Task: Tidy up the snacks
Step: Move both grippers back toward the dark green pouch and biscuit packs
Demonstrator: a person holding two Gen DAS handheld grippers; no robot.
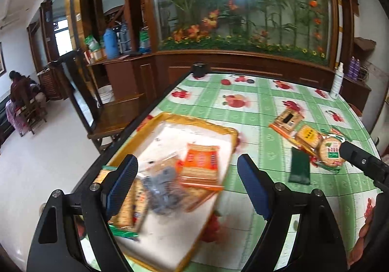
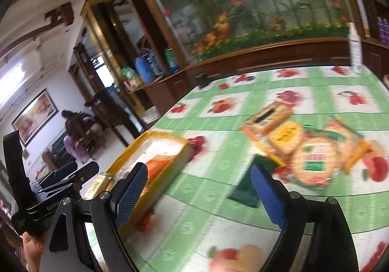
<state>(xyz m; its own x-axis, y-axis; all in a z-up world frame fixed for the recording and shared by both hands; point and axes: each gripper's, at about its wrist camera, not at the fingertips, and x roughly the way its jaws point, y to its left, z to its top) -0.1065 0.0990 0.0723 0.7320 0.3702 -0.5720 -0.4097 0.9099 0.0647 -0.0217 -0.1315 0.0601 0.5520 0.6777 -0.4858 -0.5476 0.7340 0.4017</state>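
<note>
Snacks: several crinkly packets (image 1: 199, 169) are lying in the rectangular yellow-rimmed tray (image 1: 228, 131)
Left claw (image 1: 187, 186): gaping wide, empty
Right claw (image 2: 199, 189): gaping wide, empty

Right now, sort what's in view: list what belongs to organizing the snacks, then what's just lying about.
Belongs to the job:
- yellow-rimmed tray with snack packets already in it
- orange cracker packet in the tray
- loose snack pile on the tablecloth
- dark green packet

Just lying about:
- white spray bottle
- black object at the table's far corner
- wooden chair
</note>
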